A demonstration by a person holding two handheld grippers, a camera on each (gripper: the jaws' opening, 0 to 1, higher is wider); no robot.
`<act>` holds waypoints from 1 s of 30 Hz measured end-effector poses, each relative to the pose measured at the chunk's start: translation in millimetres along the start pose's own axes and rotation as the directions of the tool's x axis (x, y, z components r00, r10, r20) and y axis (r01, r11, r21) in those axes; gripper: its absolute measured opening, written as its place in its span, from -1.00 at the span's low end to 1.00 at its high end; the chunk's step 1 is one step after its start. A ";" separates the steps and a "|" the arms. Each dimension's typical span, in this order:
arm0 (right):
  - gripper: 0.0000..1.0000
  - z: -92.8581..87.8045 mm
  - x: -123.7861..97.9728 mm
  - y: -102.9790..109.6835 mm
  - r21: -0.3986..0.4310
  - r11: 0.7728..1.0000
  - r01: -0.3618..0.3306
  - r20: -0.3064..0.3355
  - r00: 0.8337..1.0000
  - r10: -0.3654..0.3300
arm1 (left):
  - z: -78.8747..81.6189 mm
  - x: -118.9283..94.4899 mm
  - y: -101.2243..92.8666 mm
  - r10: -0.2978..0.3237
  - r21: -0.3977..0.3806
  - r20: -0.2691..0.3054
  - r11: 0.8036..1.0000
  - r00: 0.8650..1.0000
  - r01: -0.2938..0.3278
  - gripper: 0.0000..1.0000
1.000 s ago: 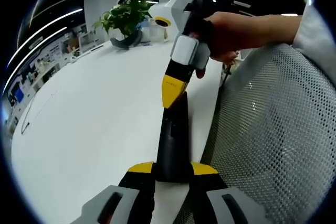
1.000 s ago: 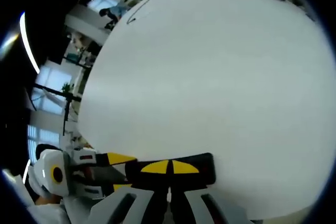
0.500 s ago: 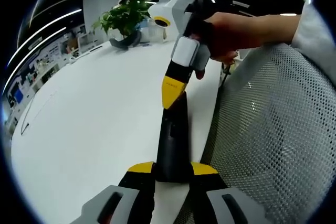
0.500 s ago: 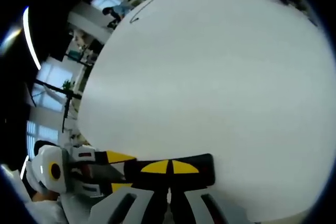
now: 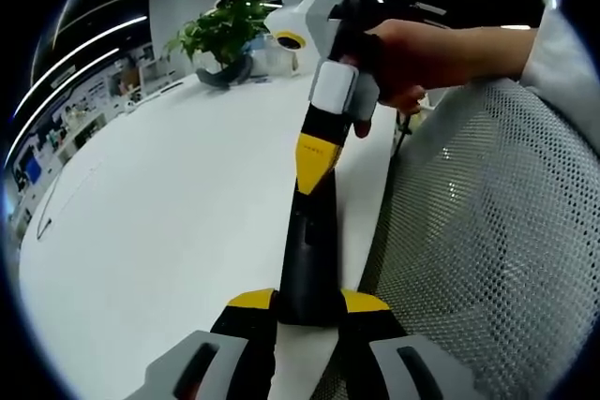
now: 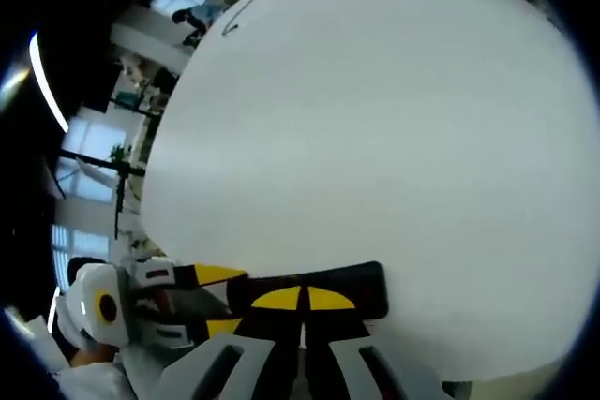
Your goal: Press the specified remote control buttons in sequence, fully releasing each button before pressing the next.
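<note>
A long black remote control (image 5: pixel 309 241) lies lengthwise at the white table's (image 5: pixel 169 213) right edge. My left gripper (image 5: pixel 308 302) is shut on its near end, one yellow tip on each side. My right gripper (image 5: pixel 314 156), held by a person's hand (image 5: pixel 412 58), comes down from above with its yellow tips together, and they touch the remote's far half. In the right gripper view, the right gripper (image 6: pixel 302 299) is shut with its tips resting on the remote (image 6: pixel 366 288), and the left gripper (image 6: pixel 217 302) clamps the remote from the left.
A potted plant (image 5: pixel 220 39) stands at the table's far end. A grey mesh chair back (image 5: pixel 487 250) is close on the right, just past the table edge. A thin dark cable (image 5: pixel 56 203) lies far left. The broad tabletop (image 6: pixel 375 119) stretches ahead.
The right gripper's tip has shifted slightly along the remote's far half. The left gripper's hold on the remote is unchanged.
</note>
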State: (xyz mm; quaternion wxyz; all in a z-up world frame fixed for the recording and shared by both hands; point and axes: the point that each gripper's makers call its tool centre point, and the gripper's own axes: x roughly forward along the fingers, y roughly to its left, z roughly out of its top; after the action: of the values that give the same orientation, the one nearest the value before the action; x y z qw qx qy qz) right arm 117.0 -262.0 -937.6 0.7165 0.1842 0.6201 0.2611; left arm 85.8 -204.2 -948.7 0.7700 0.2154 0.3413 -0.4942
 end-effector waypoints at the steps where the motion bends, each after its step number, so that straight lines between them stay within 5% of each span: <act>1: -1.00 0.3 -0.6 0.4 -0.002 1.000 0.000 0.002 1.000 0.000 | -0.1 0.0 0.2 0.000 0.000 0.001 1.000 1.000 0.000 -0.51; 11: -1.00 -7.0 2.5 2.5 -0.049 0.999 0.015 -0.050 0.999 -0.018 | 0.1 -0.3 -0.1 0.000 -0.001 0.006 1.000 1.000 0.000 -0.51; 30: -1.00 -7.4 2.6 0.7 -0.080 0.997 0.013 -0.021 1.000 -0.015 | 0.2 -0.4 -0.6 -0.002 0.003 0.008 1.000 1.000 0.002 -0.51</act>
State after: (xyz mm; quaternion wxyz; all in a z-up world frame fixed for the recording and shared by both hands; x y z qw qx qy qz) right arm 109.8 -260.3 -940.5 0.7184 0.1482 0.6180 0.2828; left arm 85.2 -204.4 -948.3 0.7703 0.2144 0.3378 -0.4965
